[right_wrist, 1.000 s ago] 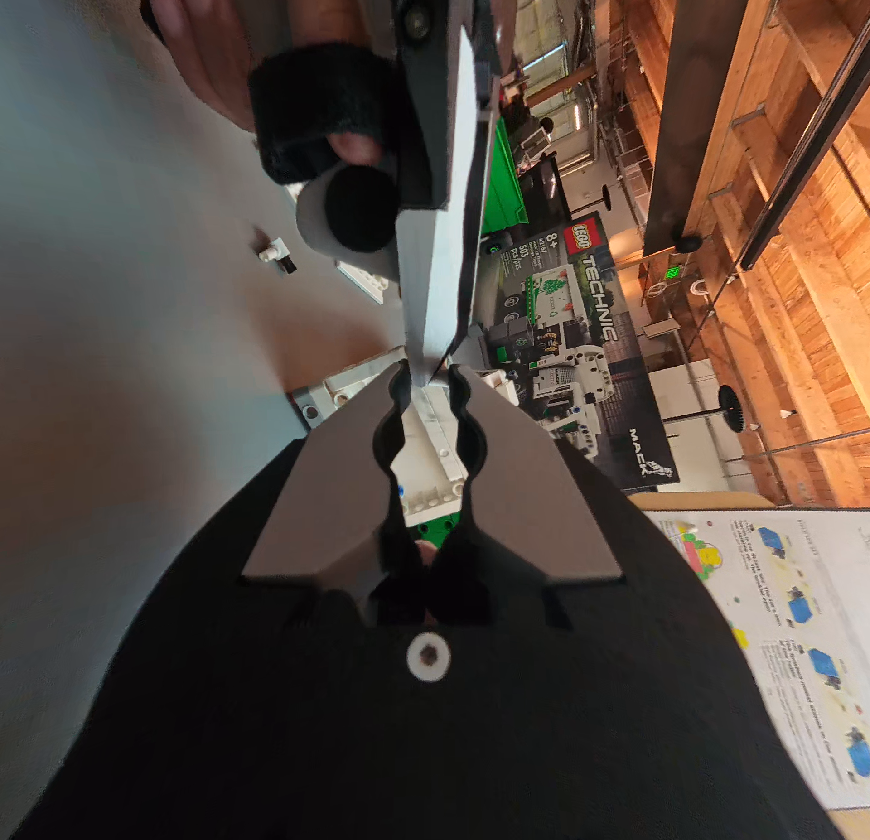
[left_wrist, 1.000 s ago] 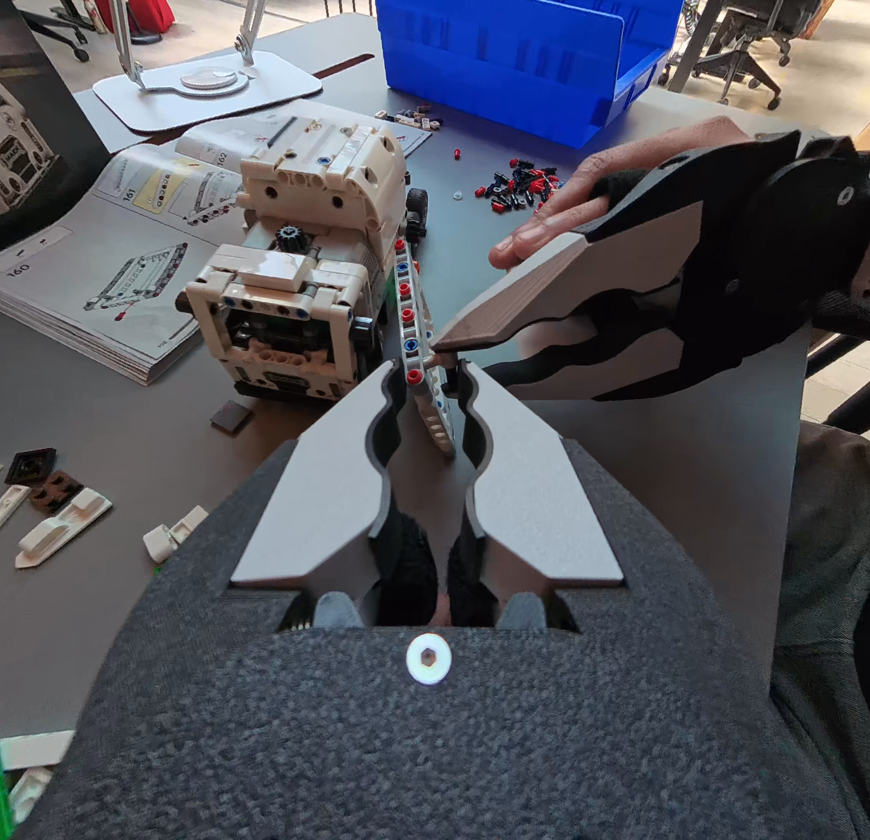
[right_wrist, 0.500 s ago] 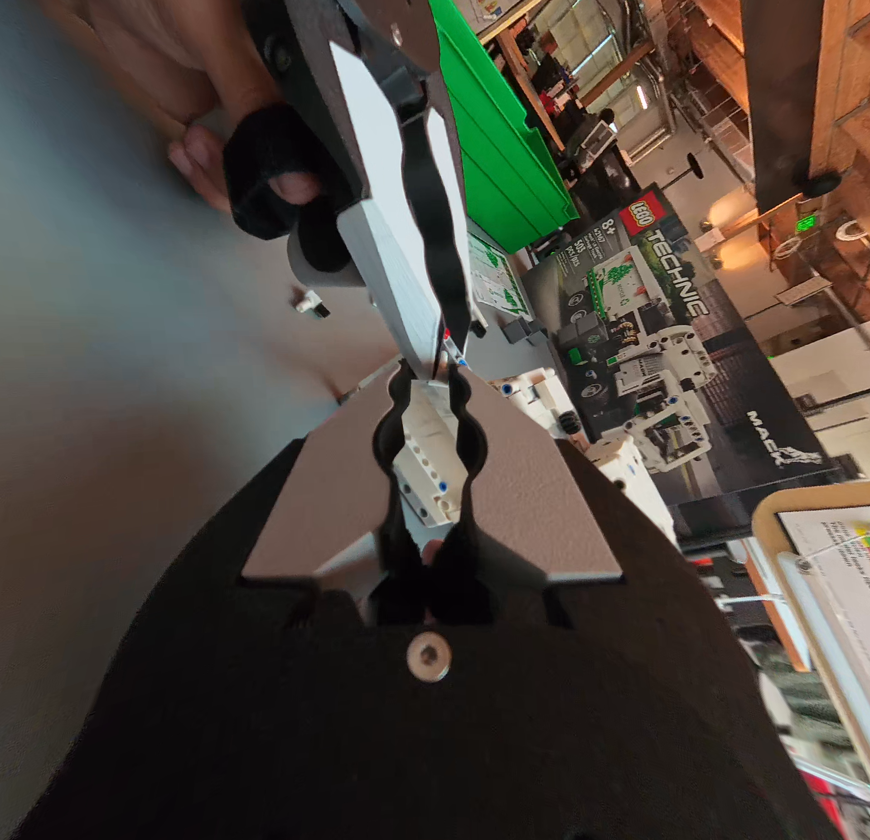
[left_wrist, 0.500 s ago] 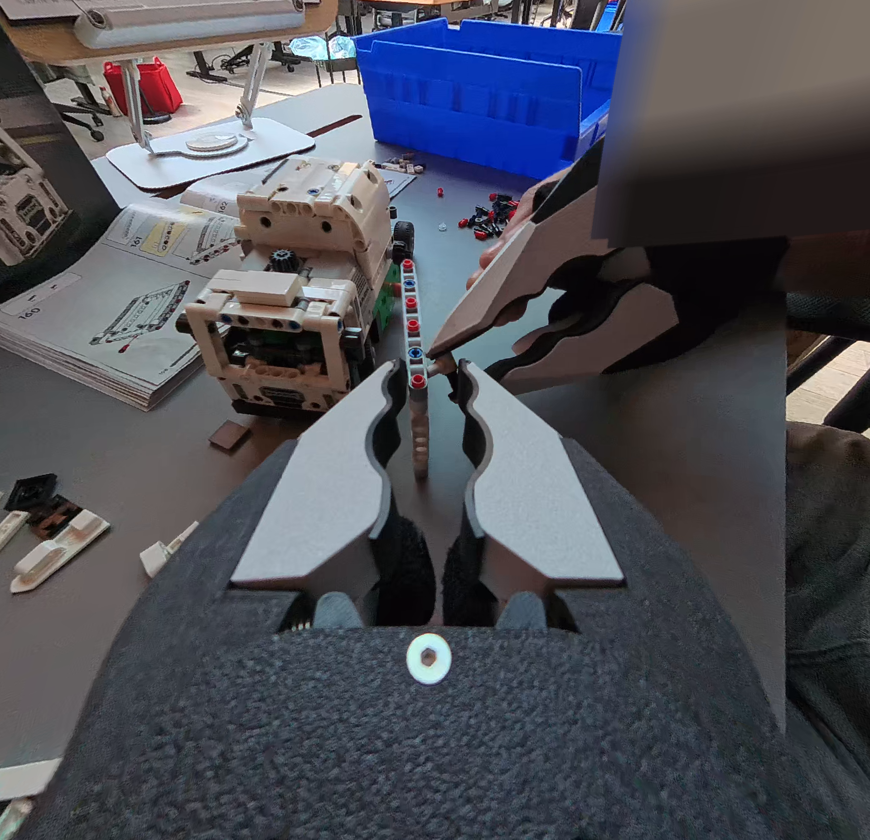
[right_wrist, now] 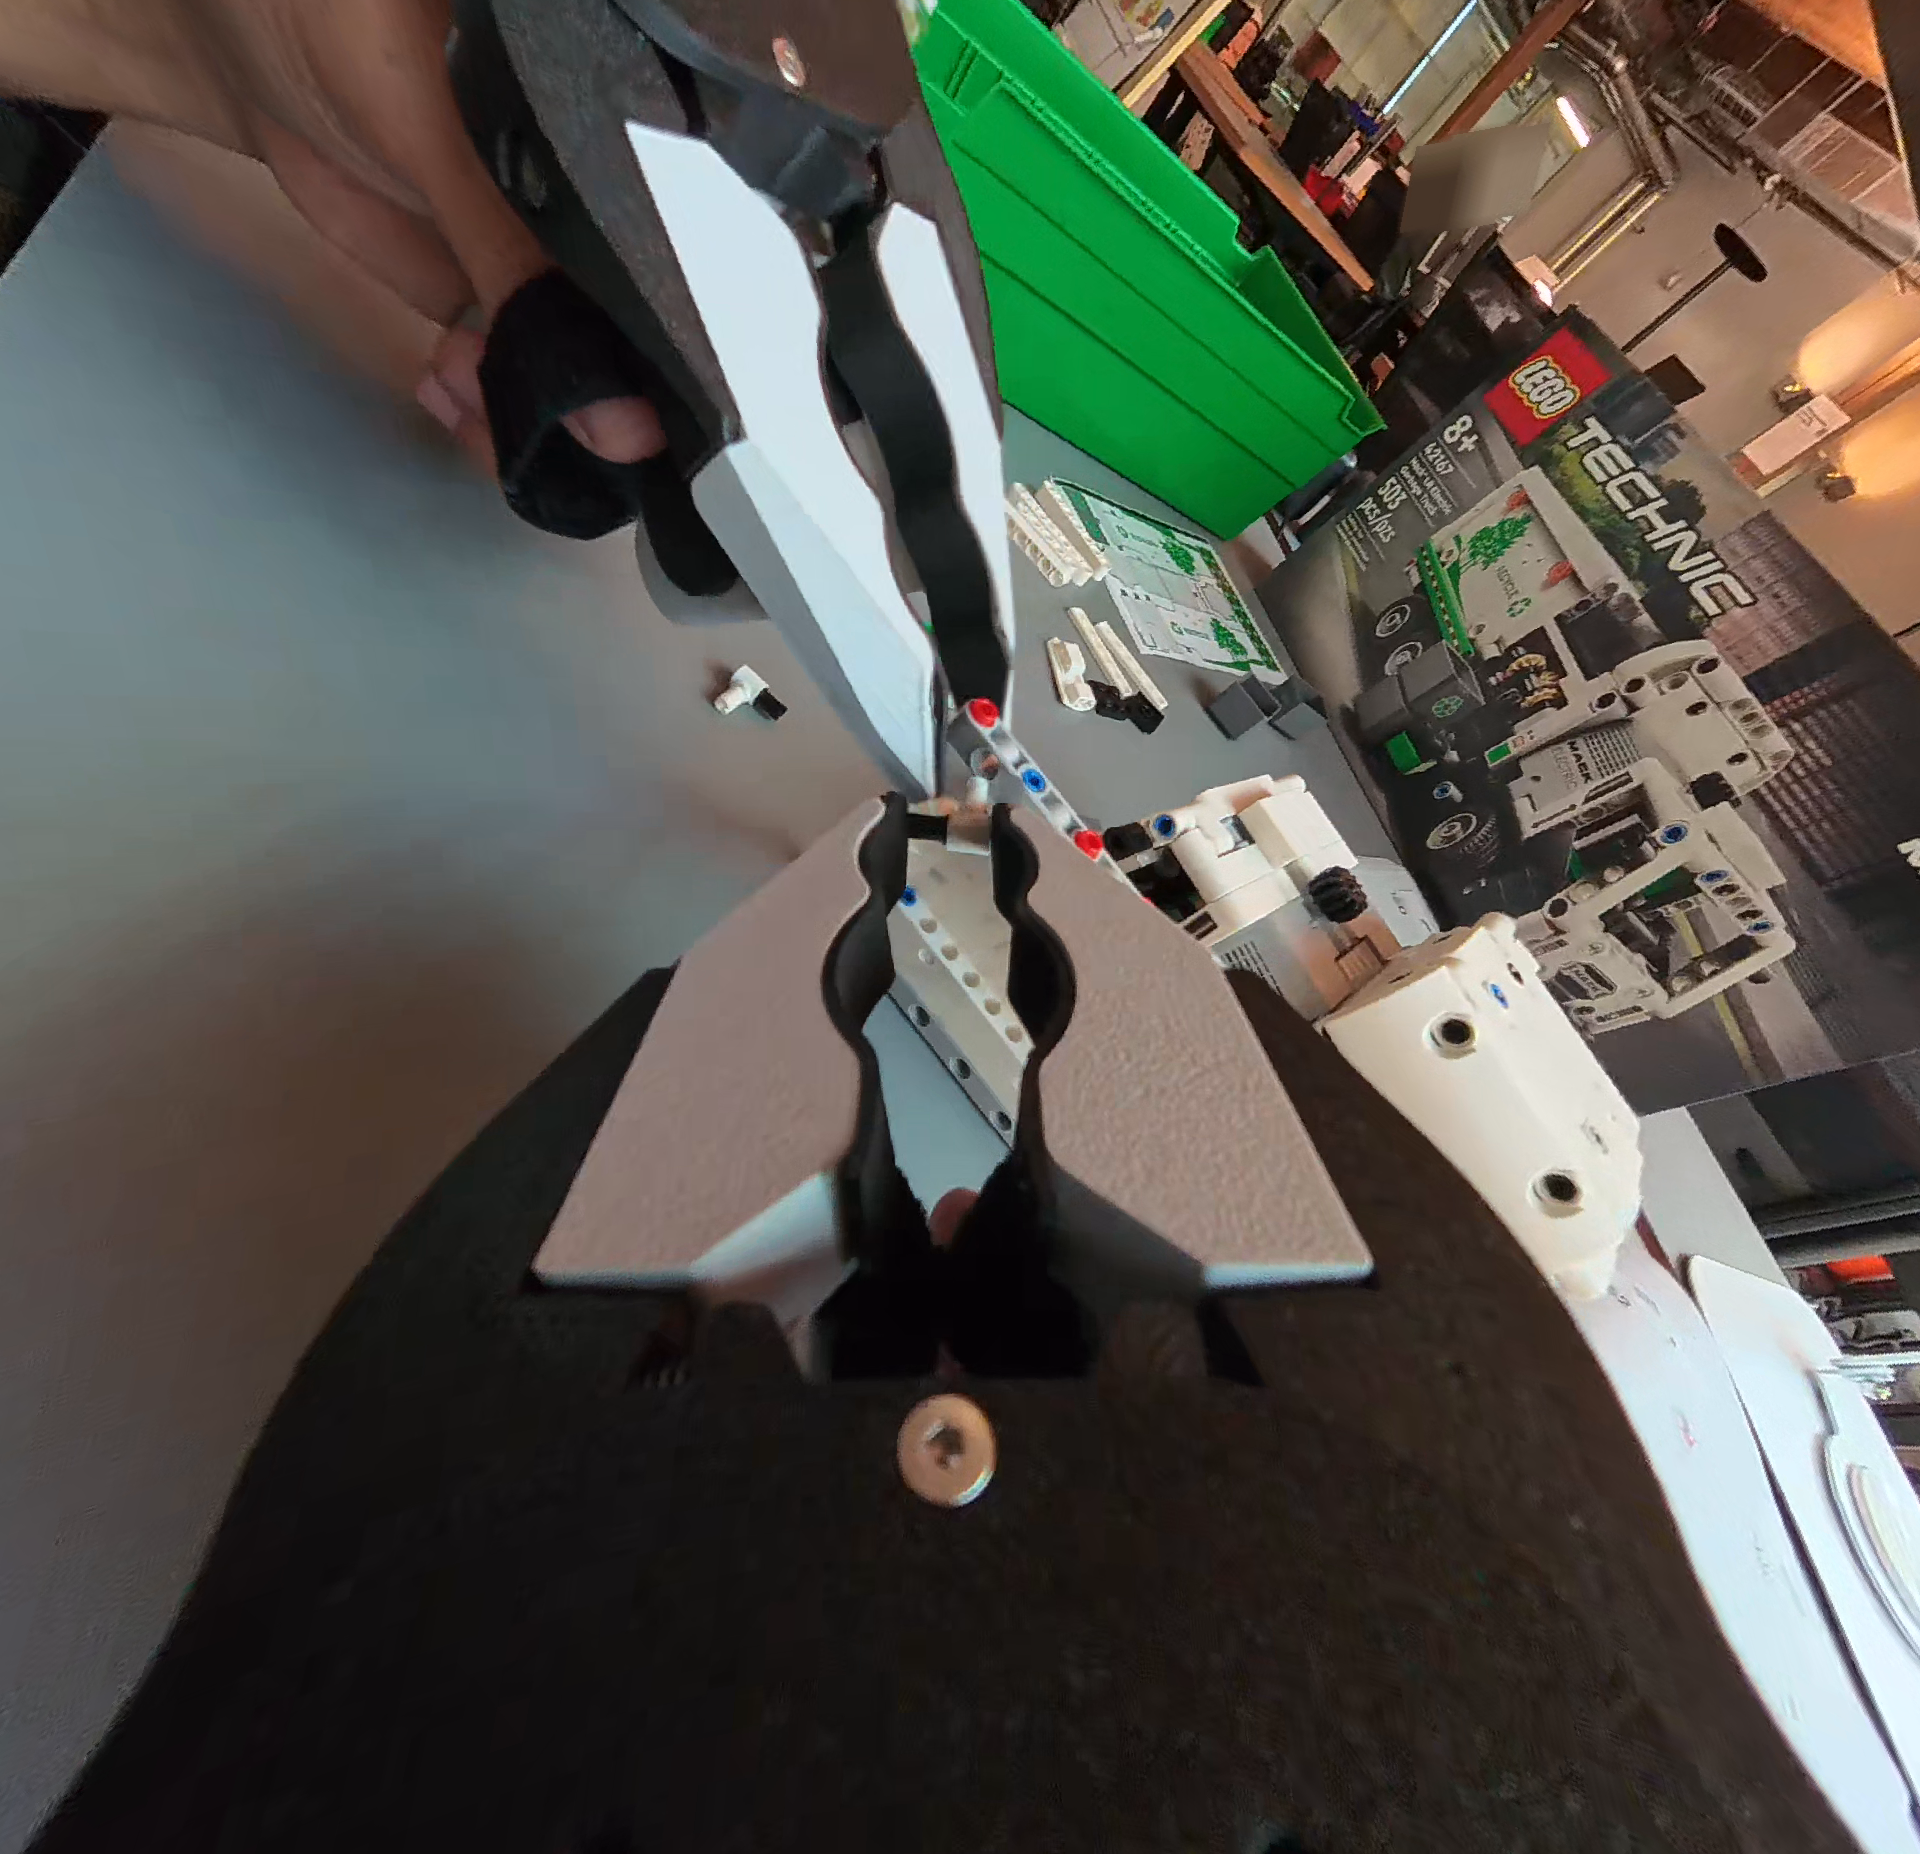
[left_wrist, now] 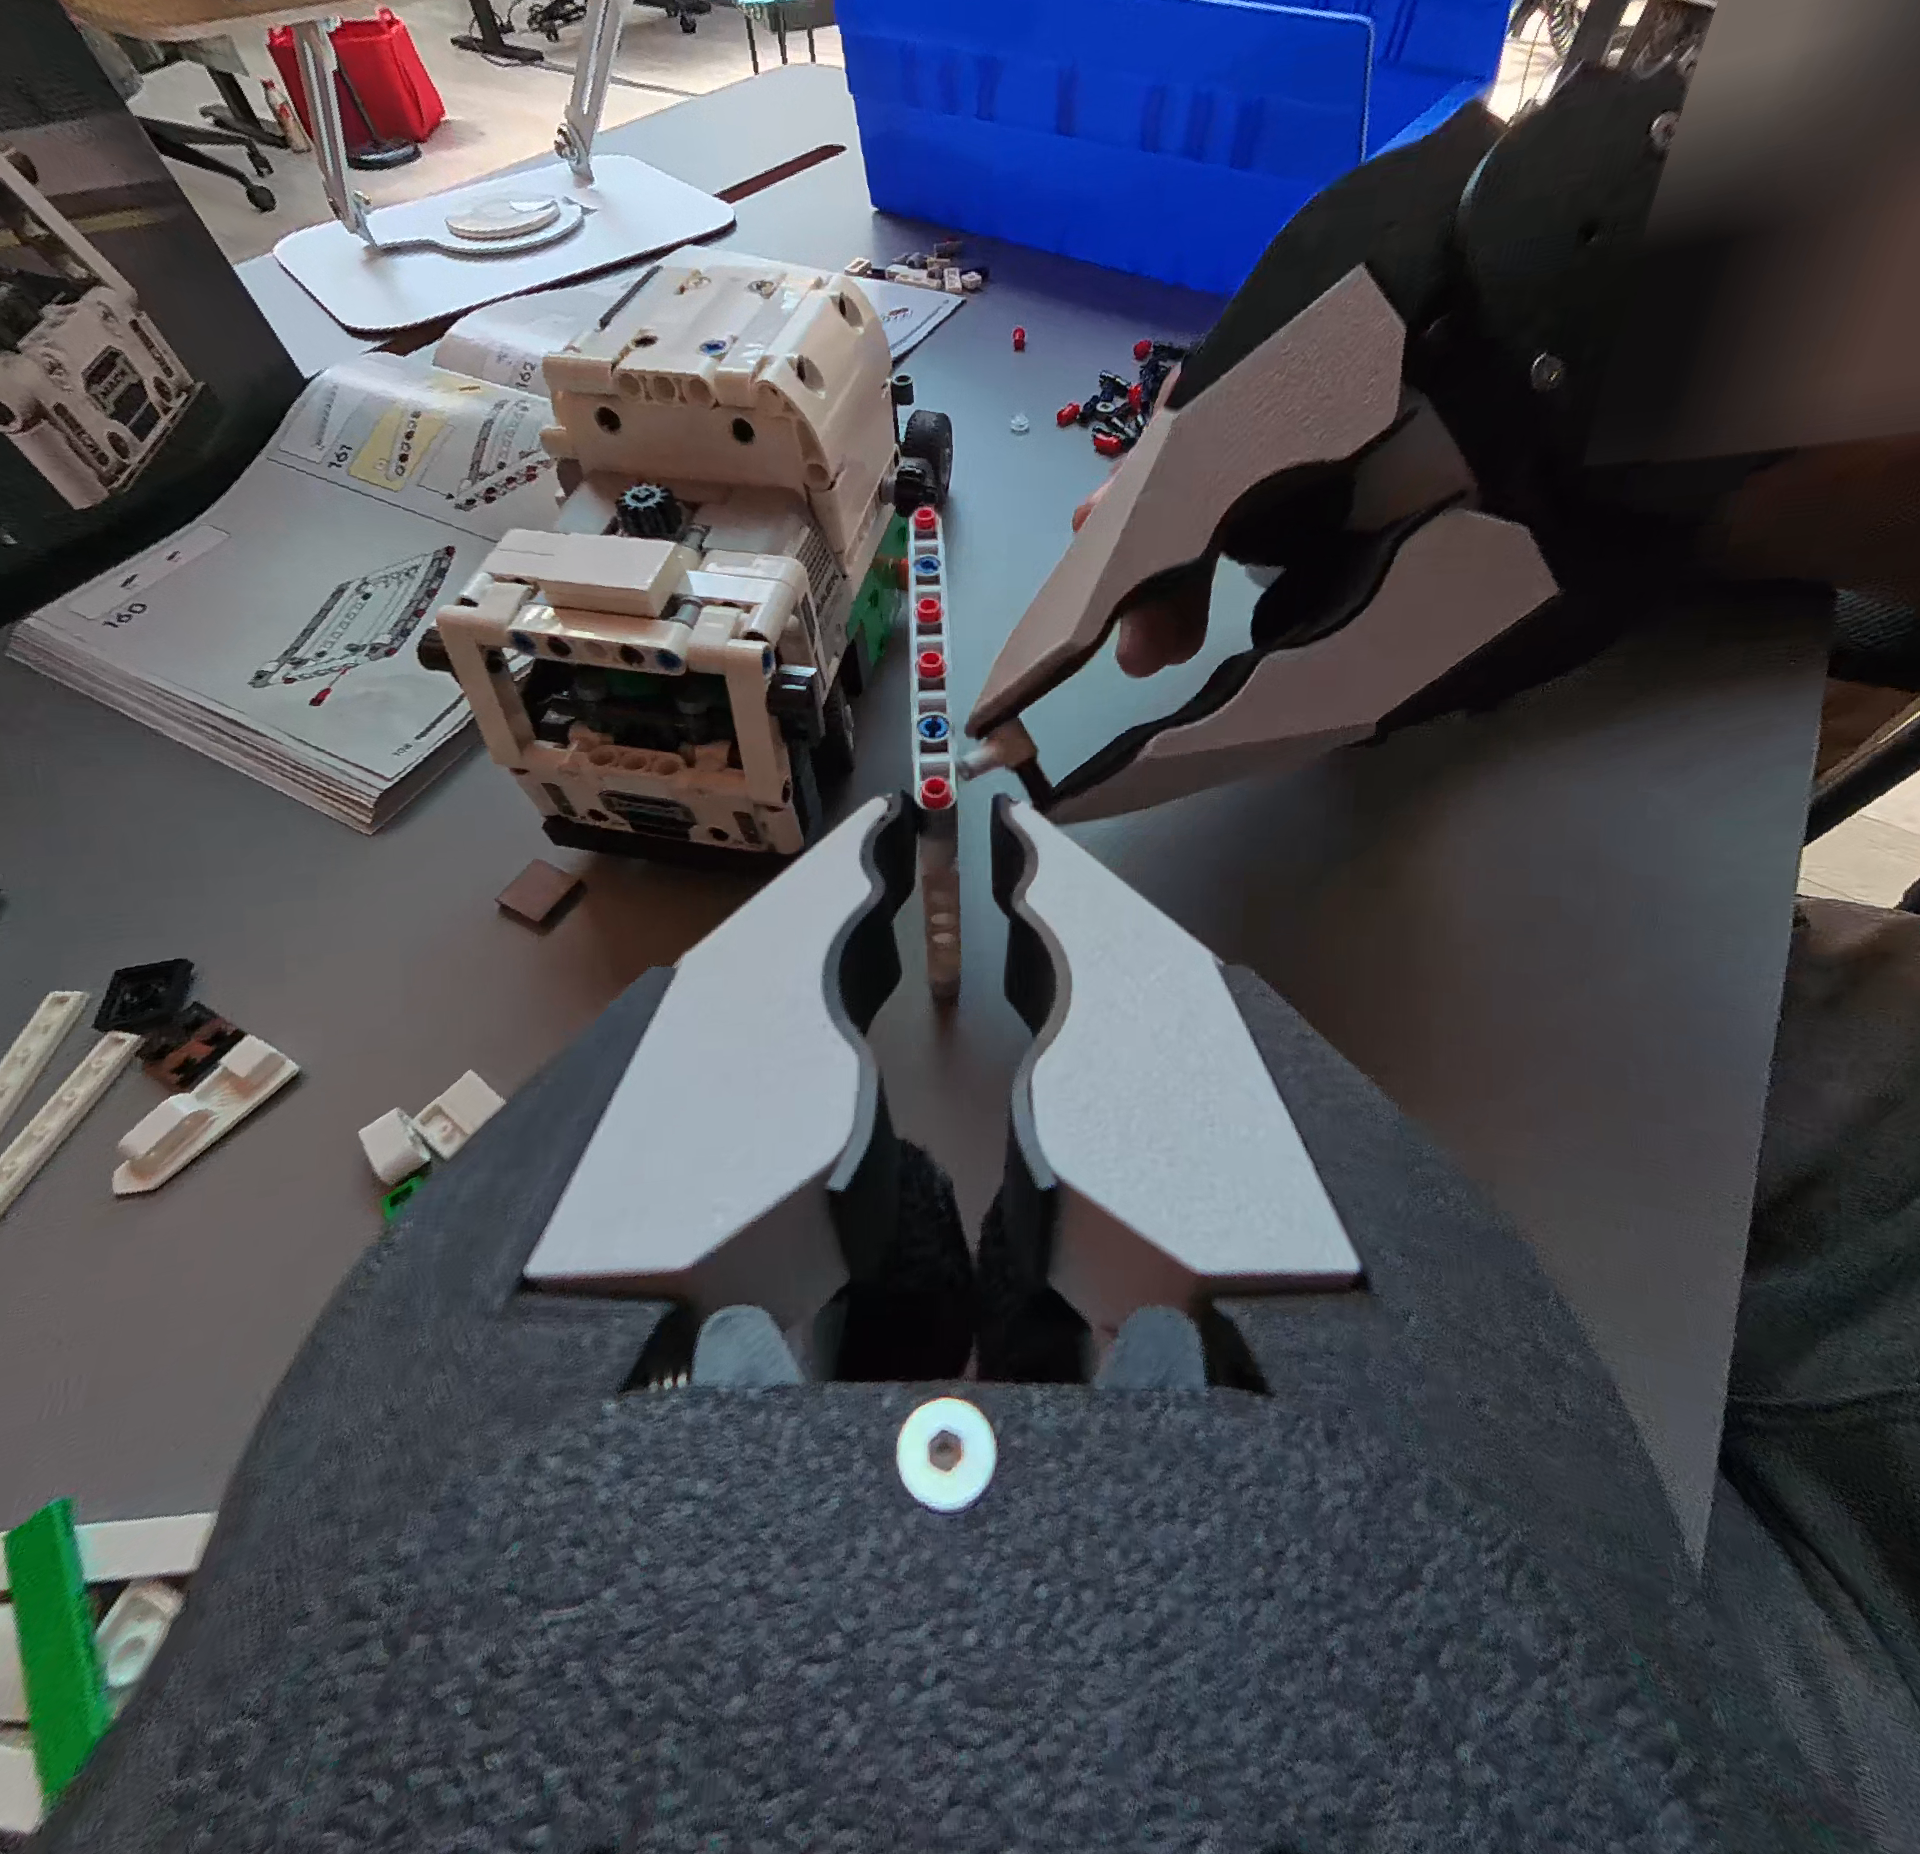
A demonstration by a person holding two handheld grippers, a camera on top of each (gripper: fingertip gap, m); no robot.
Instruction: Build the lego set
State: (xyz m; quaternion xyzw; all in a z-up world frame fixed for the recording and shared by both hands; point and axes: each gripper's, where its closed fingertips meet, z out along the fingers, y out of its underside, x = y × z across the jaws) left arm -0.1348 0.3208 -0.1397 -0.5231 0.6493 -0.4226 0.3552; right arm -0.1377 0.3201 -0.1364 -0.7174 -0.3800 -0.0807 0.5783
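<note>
My left gripper [left_wrist: 948, 812] is shut on a long white beam panel [left_wrist: 928, 661] studded with red and blue pins, holding it edge-on above the dark table. My right gripper [left_wrist: 1003, 765] comes in from the right, shut on a small light grey pin [left_wrist: 982, 762] whose tip touches the panel's side near the lowest blue pin. In the right wrist view, my right gripper [right_wrist: 943, 817] holds the pin [right_wrist: 961, 830] against the panel [right_wrist: 966, 973], with the left gripper [right_wrist: 961, 724] above. The white truck model [left_wrist: 686, 599] stands just left of the panel.
An open instruction booklet [left_wrist: 260, 578] lies left of the truck. A blue bin [left_wrist: 1122, 111] stands at the back, with a pile of small red and black pins [left_wrist: 1117, 407] before it. Loose white pieces [left_wrist: 197, 1118] lie at the left. A green bin [right_wrist: 1122, 277] and the set's box [right_wrist: 1610, 765] stand farther off. Only a small space, under 4 cm, lies between the two pairs of fingers.
The left gripper has turned the panel from tilted to straight edge-on. The right gripper has swung round and tilted while keeping the pin at the panel's side.
</note>
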